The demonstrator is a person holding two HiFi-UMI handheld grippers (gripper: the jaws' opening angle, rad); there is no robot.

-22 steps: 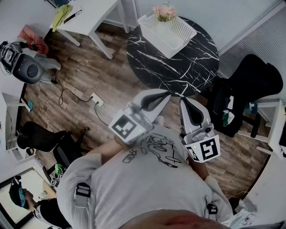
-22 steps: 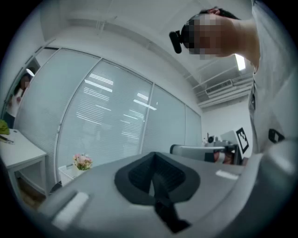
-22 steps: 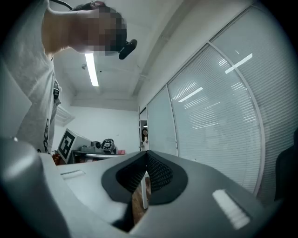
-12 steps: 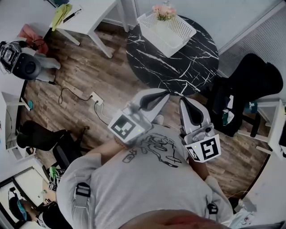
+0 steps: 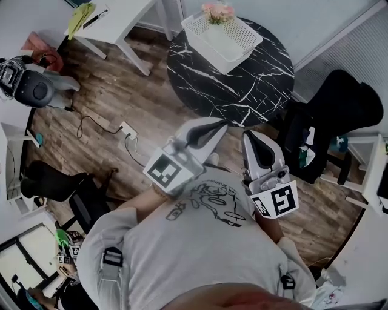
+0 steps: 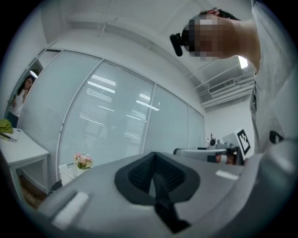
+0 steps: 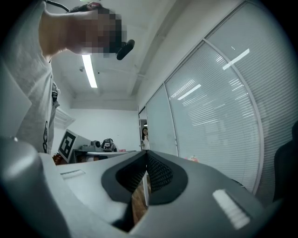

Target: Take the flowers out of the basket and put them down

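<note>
A small bunch of pink flowers stands at the far end of a white perforated basket. The basket sits on a round black marble table. Both grippers are held level near my chest, well short of the table. My left gripper is shut and empty, and so is my right gripper. In the left gripper view the shut left gripper fills the foreground, with the flowers and basket far off to the left. In the right gripper view the right gripper has its pads together.
A white desk stands at the upper left, beside the marble table. A black chair is at the right. A power strip and cable lie on the wood floor. A person stands in a far doorway.
The table and basket have slid slightly up and left in the head view. Both grippers stay shut near my chest, the left one a touch further left.
</note>
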